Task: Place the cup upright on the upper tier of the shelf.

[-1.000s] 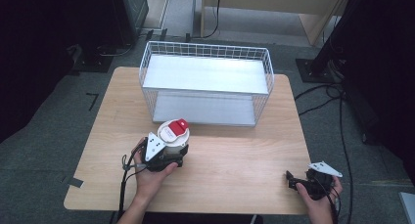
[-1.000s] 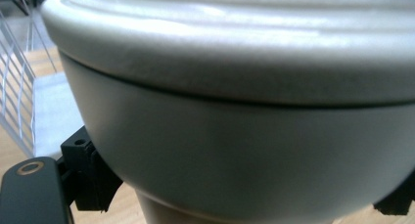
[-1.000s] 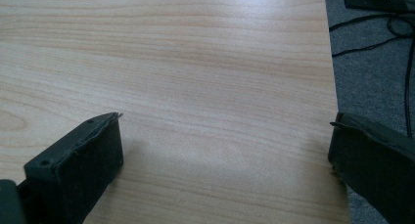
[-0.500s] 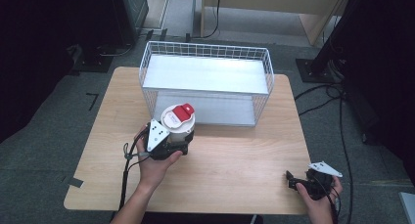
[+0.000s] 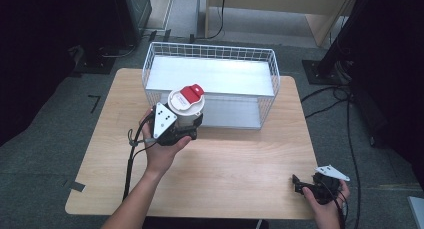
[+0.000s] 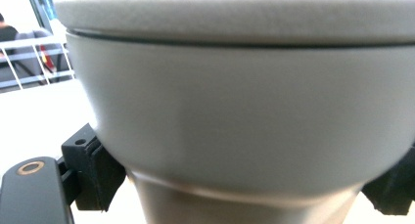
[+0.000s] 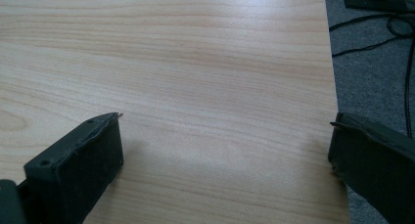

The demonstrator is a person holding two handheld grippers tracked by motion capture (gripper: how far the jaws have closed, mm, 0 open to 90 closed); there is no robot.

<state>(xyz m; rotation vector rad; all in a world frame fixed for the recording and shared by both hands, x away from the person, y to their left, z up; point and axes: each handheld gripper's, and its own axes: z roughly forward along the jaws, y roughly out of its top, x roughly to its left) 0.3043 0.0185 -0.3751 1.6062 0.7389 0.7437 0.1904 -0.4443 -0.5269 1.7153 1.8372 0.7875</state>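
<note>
Left forearm entering from the near edge of the bench point(image 5: 240, 164), reaching forward toward the wire basket point(image 5: 210, 84). Left hand point(image 5: 162, 149) wrapped around the left gripper point(image 5: 182, 126), held just in front of the basket's near left corner, raised above the bench. Its fingers point(image 6: 95, 172) closed from both sides on the white cup point(image 5: 186, 106), below the wide rim, cup upright. Grey plate of this gripper facing up and to the left. Right hand point(image 5: 325, 201) low at the near right corner of the bench, far from the basket, holding the right gripper point(image 5: 302, 185). Its fingers point(image 7: 80, 168) wide apart, pointing left over bare wood, nothing between them.
</note>
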